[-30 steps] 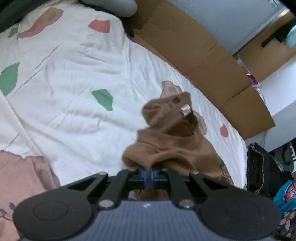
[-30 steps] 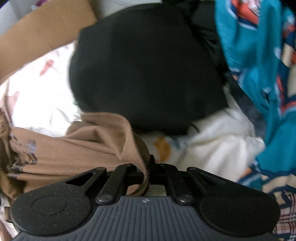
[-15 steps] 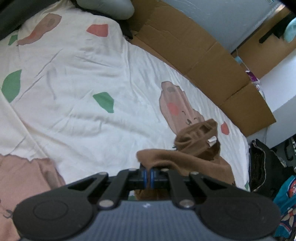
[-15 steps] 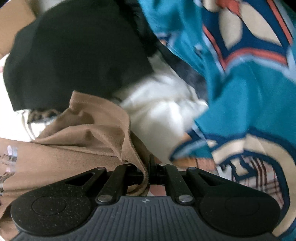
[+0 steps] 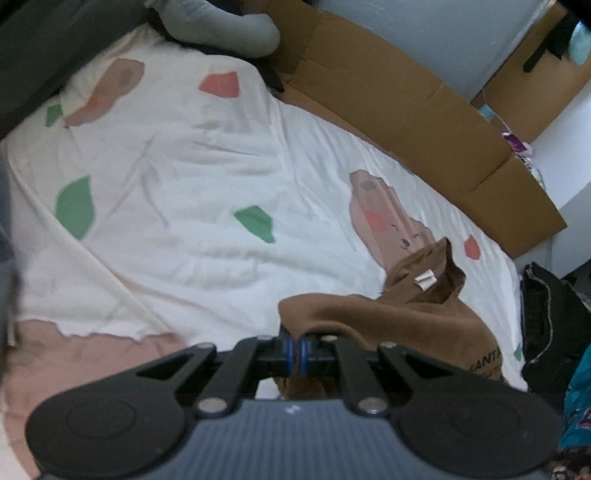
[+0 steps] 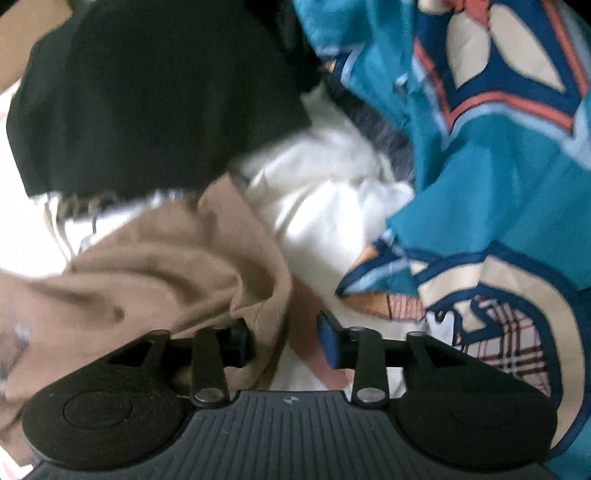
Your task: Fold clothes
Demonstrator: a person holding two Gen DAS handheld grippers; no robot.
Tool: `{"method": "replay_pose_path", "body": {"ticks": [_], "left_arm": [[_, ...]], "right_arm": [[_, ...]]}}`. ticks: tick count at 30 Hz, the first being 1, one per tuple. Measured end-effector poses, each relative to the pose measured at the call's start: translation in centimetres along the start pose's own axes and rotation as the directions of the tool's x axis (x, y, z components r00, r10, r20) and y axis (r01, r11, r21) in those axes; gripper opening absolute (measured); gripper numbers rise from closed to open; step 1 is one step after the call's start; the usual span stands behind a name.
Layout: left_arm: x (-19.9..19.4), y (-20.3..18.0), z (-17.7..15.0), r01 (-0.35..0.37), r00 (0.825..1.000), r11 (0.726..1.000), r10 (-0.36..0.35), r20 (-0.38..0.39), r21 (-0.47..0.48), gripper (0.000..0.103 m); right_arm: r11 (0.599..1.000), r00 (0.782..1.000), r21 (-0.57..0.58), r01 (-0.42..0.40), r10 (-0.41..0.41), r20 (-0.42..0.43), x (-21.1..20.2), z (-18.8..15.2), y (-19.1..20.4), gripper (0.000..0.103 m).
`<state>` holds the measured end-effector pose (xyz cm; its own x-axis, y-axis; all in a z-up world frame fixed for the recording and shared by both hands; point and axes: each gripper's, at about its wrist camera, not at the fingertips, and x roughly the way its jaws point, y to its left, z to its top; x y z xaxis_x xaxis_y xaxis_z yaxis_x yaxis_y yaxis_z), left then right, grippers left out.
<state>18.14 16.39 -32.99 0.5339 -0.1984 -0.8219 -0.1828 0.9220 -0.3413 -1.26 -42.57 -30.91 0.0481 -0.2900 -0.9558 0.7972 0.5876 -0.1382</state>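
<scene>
Brown cotton is what both tools are busy with: the crumpled brown cotton T-shirt (image 5: 399,317) lies bunched on the white bed sheet with green and red patches (image 5: 192,221), down at about 5 o'clock in the left wrist view. The left gripper (image 5: 294,350) is pinched tight on a fold of that shirt, blue pads together with cloth between them. The right gripper (image 6: 284,341) is opening its jaws right now; the shirt's hem (image 6: 273,295) drapes over the left-hand finger (image 6: 240,341) but nothing presses on it.

Here's the risk, as I read it. With the right side letting go and the left holding on, any pull from the left drags the whole shirt into a tighter bundle instead of a flat panel. The hem hanging on that finger could also snag and ride along when the right gripper backs off.

Crowding is the other worry. In the right wrist view a black garment (image 6: 147,92) sits at 11 o'clock, touching the brown cloth, and a teal patterned fabric (image 6: 498,166) fills 1 to 4 o'clock, with white bedding (image 6: 332,206) between them. A careless regrasp there could catch the wrong piece.

Open room is all to the left: the sheet from 9 to 12 o'clock is bare. The flattened brown cardboard (image 5: 406,110) edges it at 1 o'clock, a pink garment (image 5: 74,365) lies at 8 o'clock, and a grey pillow (image 5: 225,26) sits at 12.
</scene>
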Motion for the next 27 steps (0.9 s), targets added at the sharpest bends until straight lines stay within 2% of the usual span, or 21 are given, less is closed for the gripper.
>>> {"method": "replay_pose_path", "body": {"ticks": [5, 10, 13, 15, 18, 23, 27], "left_arm": [[-2.0, 1.3, 1.1, -0.069, 0.998, 0.997, 0.068, 0.015, 0.039, 0.004], [-3.7, 3.5, 2.4, -0.143, 0.990, 0.987, 0.142, 0.019, 0.068, 0.004], [-4.8, 4.7, 3.1, -0.185, 0.983, 0.978, 0.184, 0.018, 0.098, 0.004], [-5.3, 5.3, 3.5, -0.213, 0.977, 0.970, 0.212, 0.020, 0.114, 0.004], [-6.1, 6.8, 3.9, -0.258, 0.966, 0.961, 0.257, 0.022, 0.101, 0.004], [-7.3, 9.6, 2.8, -0.335, 0.942, 0.940, 0.336, -0.009, 0.072, 0.004], [-8.1, 11.0, 1.3, -0.368, 0.928, 0.928, 0.370, -0.036, 0.063, 0.004]], "right_arm": [[1.000, 0.997, -0.017, 0.016, -0.014, 0.077, -1.5, 1.2, 0.6, 0.045], [0.999, 0.996, 0.030, 0.040, -0.043, 0.077, -1.4, 2.0, -0.5, 0.045], [0.999, 0.992, 0.039, 0.024, -0.028, 0.124, -1.9, 2.1, -0.5, 0.045], [0.998, 0.985, 0.048, -0.037, 0.029, 0.170, -3.0, 2.4, 0.0, 0.045], [0.982, 0.967, 0.054, -0.181, 0.168, 0.190, -3.8, 3.4, 1.2, 0.045], [0.938, 0.923, -0.067, -0.339, 0.346, 0.170, -4.3, 4.9, 5.6, 0.045], [0.897, 0.889, -0.153, -0.416, 0.436, 0.140, -4.2, 6.0, 9.3, 0.045]]}}
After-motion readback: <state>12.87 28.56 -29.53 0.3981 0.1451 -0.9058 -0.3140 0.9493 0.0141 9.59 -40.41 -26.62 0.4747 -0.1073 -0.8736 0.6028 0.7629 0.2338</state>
